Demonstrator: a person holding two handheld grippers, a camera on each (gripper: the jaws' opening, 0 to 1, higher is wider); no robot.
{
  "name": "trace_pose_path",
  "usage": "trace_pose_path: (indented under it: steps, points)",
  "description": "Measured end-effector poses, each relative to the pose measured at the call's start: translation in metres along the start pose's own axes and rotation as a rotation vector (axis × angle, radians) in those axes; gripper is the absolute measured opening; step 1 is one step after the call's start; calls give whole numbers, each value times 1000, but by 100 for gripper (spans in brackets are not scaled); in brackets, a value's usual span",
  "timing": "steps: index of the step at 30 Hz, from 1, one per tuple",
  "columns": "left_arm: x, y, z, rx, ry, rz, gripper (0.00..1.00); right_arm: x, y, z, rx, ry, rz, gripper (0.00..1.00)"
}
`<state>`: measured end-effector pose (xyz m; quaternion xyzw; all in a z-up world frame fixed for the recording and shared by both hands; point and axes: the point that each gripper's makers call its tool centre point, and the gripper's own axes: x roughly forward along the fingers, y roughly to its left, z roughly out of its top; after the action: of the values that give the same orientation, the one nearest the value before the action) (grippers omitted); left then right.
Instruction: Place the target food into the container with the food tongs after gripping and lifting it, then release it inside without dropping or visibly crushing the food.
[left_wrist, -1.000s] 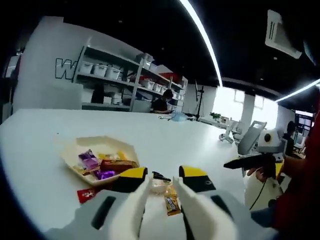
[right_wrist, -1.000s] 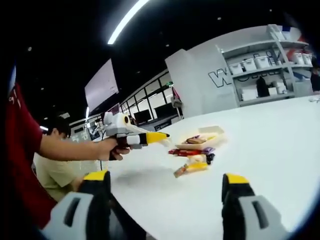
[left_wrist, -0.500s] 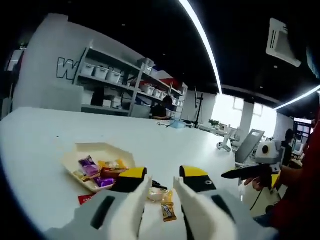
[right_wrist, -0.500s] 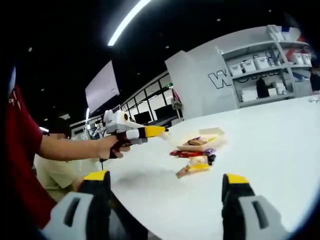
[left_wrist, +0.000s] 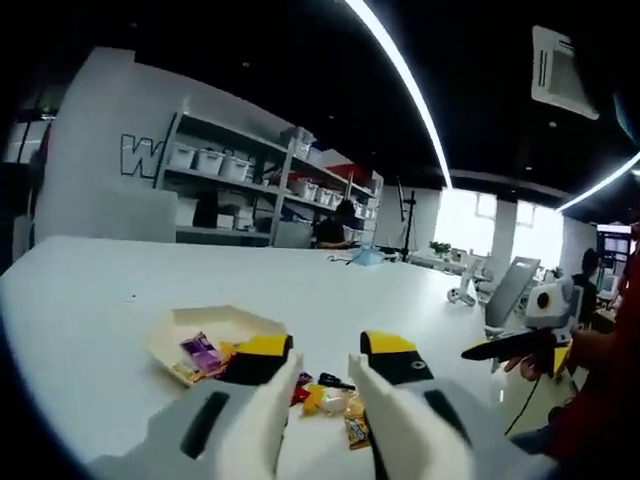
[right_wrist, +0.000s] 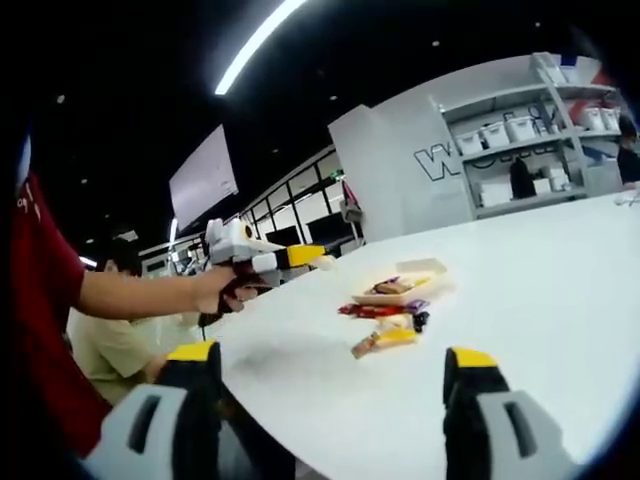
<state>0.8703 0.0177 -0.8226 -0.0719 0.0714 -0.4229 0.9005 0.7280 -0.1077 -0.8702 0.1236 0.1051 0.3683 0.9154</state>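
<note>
The white table spreads wide under both my tools, with storage shelves against the far wall. My left gripper hangs above the table with its jaws a narrow gap apart and nothing between them; in the right gripper view it reaches in from the left, held in my hand. My right gripper stands wide open and empty. The beige container sits on the table with wrapped snacks inside, a purple packet among them. Just beside it lie loose wrapped candies, an orange-wrapped one nearest me.
</note>
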Motion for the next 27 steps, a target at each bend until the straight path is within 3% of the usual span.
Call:
trace_pose_path:
  steps: [15, 17, 18, 20, 25, 27]
  points:
    - [5, 9, 7, 5, 6, 7, 26, 1, -4, 3, -1, -9, -3, 91]
    - [6, 9, 2, -15, 27, 10, 26, 1, -4, 3, 1, -9, -2, 91]
    - [6, 6, -8, -8, 69, 3, 26, 0, -5, 1, 3, -6, -2, 91]
    - [8, -2, -27, 59, 128, -21, 26, 0, -5, 0, 7, -4, -4, 91]
    - [17, -9, -52, 23, 133, -58, 27, -1, -5, -5, 11, 11, -4, 91]
    - [21, -12, -64, 42, 169, -75, 27, -2, -6, -6, 18, 11, -8, 91]
